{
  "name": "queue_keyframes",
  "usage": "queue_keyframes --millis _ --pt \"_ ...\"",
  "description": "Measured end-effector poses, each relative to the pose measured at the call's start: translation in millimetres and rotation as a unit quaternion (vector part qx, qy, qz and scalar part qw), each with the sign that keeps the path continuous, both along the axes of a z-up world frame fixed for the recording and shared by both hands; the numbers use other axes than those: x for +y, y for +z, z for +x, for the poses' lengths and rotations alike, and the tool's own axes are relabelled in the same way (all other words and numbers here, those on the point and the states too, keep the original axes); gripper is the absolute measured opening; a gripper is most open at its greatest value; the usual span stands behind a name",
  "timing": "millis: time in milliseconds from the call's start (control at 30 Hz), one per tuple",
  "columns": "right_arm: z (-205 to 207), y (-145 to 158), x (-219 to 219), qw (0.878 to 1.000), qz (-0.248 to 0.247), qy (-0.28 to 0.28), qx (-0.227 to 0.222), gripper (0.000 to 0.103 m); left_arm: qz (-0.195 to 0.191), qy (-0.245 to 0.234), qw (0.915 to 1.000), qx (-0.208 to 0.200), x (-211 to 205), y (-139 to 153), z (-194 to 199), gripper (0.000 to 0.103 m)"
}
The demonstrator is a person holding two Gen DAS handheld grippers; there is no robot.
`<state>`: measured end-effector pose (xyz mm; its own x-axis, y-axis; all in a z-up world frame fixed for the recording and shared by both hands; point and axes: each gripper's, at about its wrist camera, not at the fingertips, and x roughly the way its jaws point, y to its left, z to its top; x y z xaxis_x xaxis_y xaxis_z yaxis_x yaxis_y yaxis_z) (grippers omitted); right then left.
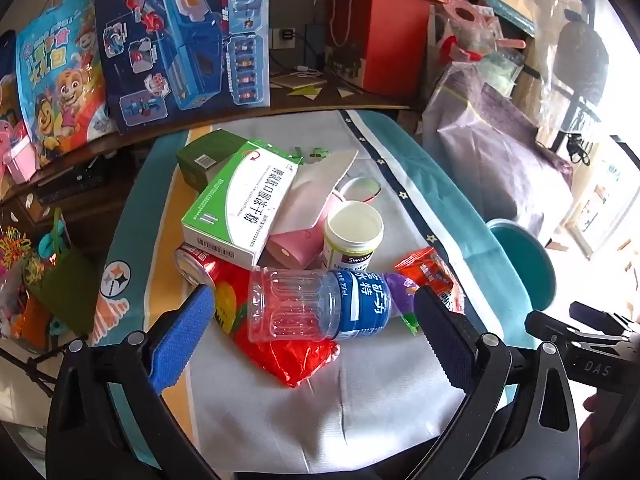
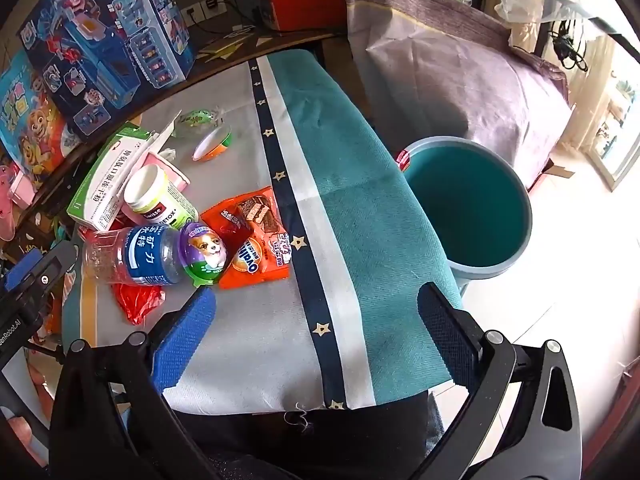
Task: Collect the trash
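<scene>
A pile of trash lies on the cloth-covered table [image 1: 360, 400]. A clear plastic bottle with a blue label [image 1: 320, 306] lies on its side on a red wrapper [image 1: 288, 356]. Behind it are a red can [image 1: 200, 266], a green-white medicine box [image 1: 240, 204], a pink carton [image 1: 304, 216] and a white Swisse jar [image 1: 352, 236]. An orange snack packet [image 2: 256, 240] and a purple toy egg [image 2: 206, 250] lie beside the bottle [image 2: 132, 256]. My left gripper [image 1: 312, 312] is open, its fingers either side of the bottle. My right gripper [image 2: 316, 312] is open and empty over the cloth.
A teal bin [image 2: 472, 216] stands on the floor at the table's right edge, also in the left wrist view [image 1: 528, 264]. Toy boxes [image 1: 180, 36] and red gift boxes [image 1: 380, 28] crowd the shelf behind. A purple-grey bag [image 2: 452, 68] stands behind the bin.
</scene>
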<state>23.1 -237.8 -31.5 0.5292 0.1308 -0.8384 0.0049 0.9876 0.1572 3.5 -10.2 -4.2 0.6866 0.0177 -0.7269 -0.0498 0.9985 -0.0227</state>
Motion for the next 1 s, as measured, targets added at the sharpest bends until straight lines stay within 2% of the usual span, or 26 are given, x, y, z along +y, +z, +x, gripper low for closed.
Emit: queue_keyframes --millis 200,567,800,1000 --pt "-2.9 -1.6 4.8 1.000 -0.008 0.002 0.000 0.097 -0.010 -0.006 0.9996 0.025 2.9 -12.5 4.8 0.099" --pt "-0.4 -6.5 6.3 1.000 -0.011 0.000 0.008 0.097 -0.005 -0.025 0.9996 0.014 5.3 -11.1 5.7 0.099" --pt "2.4 -15.1 12.7 1.000 -0.012 0.004 0.025 0.097 -0.023 -0.004 0.9994 0.027 29.5 -17.3 9.5 0.099" --pt "2.9 -17.1 16.1 0.999 -0.017 0.007 0.029 0.097 -0.026 -0.003 0.9991 0.033 33.5 -20.5 10.2 0.099"
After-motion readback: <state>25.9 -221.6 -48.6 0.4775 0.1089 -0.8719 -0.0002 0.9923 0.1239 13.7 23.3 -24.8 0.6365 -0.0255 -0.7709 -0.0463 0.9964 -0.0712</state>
